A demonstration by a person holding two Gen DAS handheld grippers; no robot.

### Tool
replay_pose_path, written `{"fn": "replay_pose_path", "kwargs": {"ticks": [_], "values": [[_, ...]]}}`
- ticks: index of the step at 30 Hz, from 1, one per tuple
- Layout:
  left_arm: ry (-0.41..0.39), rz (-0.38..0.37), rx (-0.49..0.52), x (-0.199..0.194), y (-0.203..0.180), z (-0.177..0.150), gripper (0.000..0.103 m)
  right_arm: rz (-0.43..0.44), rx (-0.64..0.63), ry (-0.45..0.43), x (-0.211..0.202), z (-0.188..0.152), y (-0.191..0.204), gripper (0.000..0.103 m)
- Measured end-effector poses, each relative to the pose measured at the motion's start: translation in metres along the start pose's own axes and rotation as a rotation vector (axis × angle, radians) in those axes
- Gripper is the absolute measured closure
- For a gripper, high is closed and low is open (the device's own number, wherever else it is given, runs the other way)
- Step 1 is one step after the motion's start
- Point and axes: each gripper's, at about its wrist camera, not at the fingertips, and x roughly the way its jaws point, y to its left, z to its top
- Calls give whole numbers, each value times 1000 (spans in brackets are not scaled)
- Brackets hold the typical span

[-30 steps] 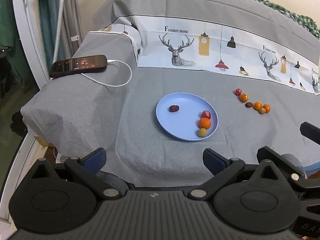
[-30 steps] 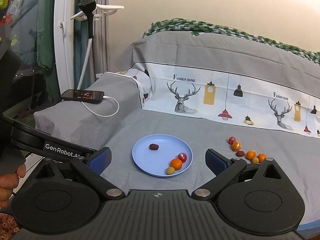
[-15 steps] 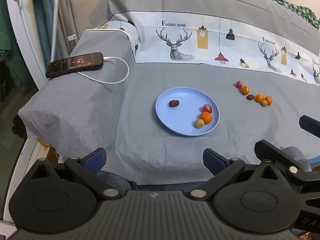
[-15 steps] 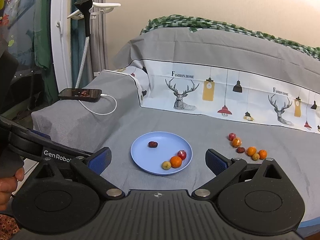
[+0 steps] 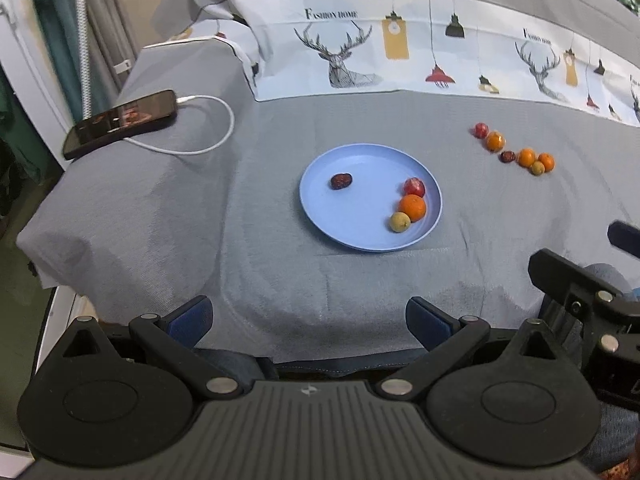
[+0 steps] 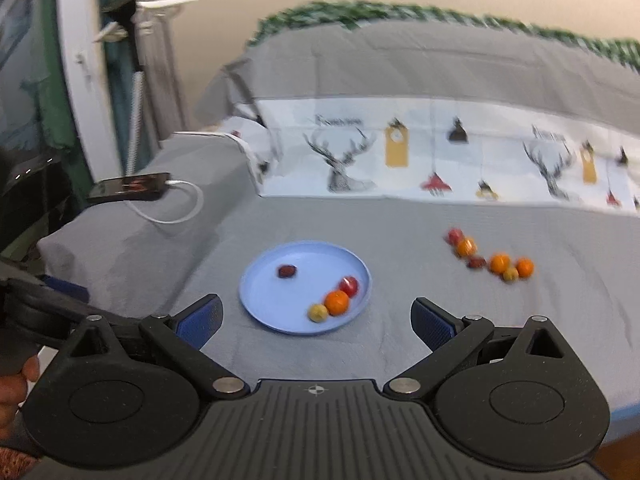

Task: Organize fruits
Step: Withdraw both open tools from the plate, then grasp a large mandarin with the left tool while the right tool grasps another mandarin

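Fruits (image 5: 514,150) are lying partly sorted: 4 on the blue plate (image 5: 352,216), 6 clustered beside it on the grey cloth (image 5: 200,220).
Left gripper (image 5: 308,316) and right gripper (image 6: 316,318) are hanging wide and empty near the table edge, likely readying the next pick.

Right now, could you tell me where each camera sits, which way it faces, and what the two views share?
Left wrist: on the left gripper, low at the near edge of the cloth, facing the blue plate; its open fingers and the right gripper show.
Right wrist: on the right gripper, higher, blurred, same heading; open fingers and a hand show.
Shared: plate, loose fruits, phone.
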Motion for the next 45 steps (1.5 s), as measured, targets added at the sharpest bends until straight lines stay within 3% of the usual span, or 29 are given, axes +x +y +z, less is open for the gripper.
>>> {"fn": "replay_pose_path", "kwargs": {"ticks": [5,10,18,26,33,37,40,42,43,44,45], "values": [[39,-34,-3,24,-21,27,0,-49,118,64,20,-4,-35,3],[15,-72,41,55,-66,71,0,-283,189,39,51,-2,-88,3],[-21,-190,113,132,-166,155,0,-496,309,27,151,10,-184,4],[3,-231,176,221,-243,216,0,-560,337,110,260,11,-245,6],[50,-261,200,280,-283,231,0,-617,451,85,268,2,-293,7],[70,-245,215,309,-299,234,0,-599,408,84,288,6,-307,8],[101,-231,206,327,-302,237,1,-552,324,156,308,10,-307,14],[114,-249,186,332,-298,239,1,-549,297,140,309,12,-306,32],[115,-261,181,333,-296,239,10,-545,302,139,308,13,-308,35],[119,-275,185,333,-295,238,19,-546,305,138,306,12,-309,46],[128,-295,196,331,-296,238,49,-555,294,135,305,12,-308,66]]}}
